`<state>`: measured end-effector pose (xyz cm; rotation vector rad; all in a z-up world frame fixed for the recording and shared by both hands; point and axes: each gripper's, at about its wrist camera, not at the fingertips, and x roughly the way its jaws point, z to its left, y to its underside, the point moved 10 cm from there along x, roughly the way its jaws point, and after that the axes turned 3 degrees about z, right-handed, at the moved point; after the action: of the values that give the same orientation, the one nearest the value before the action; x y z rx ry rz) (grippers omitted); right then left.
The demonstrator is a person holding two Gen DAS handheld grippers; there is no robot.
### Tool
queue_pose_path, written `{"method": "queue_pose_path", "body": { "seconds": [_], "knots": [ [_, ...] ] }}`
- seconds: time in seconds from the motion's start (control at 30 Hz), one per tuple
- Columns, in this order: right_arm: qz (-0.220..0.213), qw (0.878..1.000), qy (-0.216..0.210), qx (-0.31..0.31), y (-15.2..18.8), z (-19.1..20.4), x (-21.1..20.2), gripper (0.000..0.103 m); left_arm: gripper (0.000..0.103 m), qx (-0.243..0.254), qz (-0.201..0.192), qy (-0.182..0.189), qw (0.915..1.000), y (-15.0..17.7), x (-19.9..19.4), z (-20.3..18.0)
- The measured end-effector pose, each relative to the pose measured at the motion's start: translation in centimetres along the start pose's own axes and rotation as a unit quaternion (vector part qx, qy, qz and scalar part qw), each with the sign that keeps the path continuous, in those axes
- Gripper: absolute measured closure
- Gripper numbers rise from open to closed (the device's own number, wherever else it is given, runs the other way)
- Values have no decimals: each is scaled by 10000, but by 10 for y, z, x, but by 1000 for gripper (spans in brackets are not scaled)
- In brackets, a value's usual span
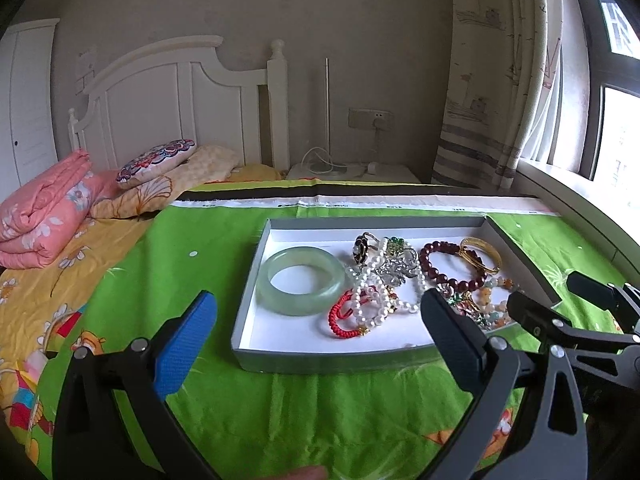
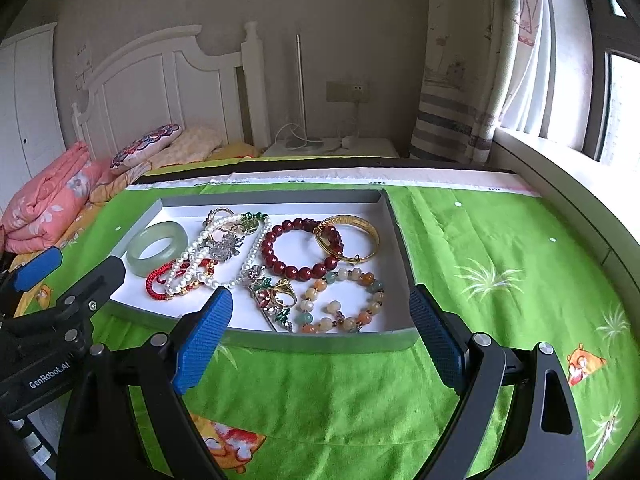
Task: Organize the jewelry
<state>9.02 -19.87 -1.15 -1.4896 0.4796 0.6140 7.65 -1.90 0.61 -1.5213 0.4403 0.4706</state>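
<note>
A grey tray [image 1: 320,360] [image 2: 320,342] with a white floor lies on the green cloth and holds the jewelry. In it are a pale jade bangle [image 1: 302,280] [image 2: 157,246], a pearl necklace [image 1: 376,300] [image 2: 224,256], a red cord bracelet [image 1: 340,316] [image 2: 160,280], a dark red bead bracelet [image 1: 452,264] [image 2: 296,248], a gold bangle [image 1: 480,256] [image 2: 348,238], a mixed pastel bead bracelet [image 2: 344,300] and a flowered hairpin [image 2: 272,296]. My left gripper [image 1: 318,296] [image 2: 76,264] hovers open before the tray's near left. My right gripper [image 2: 320,292] [image 1: 548,292] stands open over the near right rim, empty.
The green cartoon cloth [image 2: 480,264] covers the table. A bed with a folded pink quilt [image 1: 44,216] and pillows lies left. At the right runs a window sill [image 2: 568,176] with a curtain, and a nightstand stands behind the table.
</note>
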Motion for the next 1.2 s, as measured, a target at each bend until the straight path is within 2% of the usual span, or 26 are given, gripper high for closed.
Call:
{"method": "queue_pose_path", "body": {
  "seconds": [1.2],
  "knots": [
    [24, 10000, 23, -18, -1, 1, 0, 17, 2, -41, 64, 127, 9999, 2, 2, -2]
  ]
}}
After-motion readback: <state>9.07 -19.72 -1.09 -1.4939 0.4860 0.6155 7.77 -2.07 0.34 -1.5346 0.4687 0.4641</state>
